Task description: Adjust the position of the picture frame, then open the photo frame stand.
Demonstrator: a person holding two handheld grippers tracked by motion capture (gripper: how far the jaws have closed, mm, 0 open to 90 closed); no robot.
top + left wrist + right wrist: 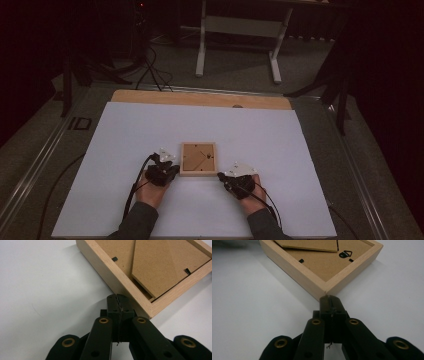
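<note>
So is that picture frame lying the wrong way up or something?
Yes, the wooden picture frame lies face down on the white table, its brown backing and stand flap showing. It looks undamaged. Both shut grippers sit at its near corners.

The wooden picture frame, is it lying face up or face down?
Face down. The wooden picture frame shows its brown backing board, small black clips and hanging ring upward.

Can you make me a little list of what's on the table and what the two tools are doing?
thing: wooden frame, lying back side up
surface: white table
left tool: shut, tips at the frame's near left corner
right tool: shut, tips at the frame's near right corner
held: nothing
back of frame: brown board with a stand flap, small black clips, a hanger
</note>
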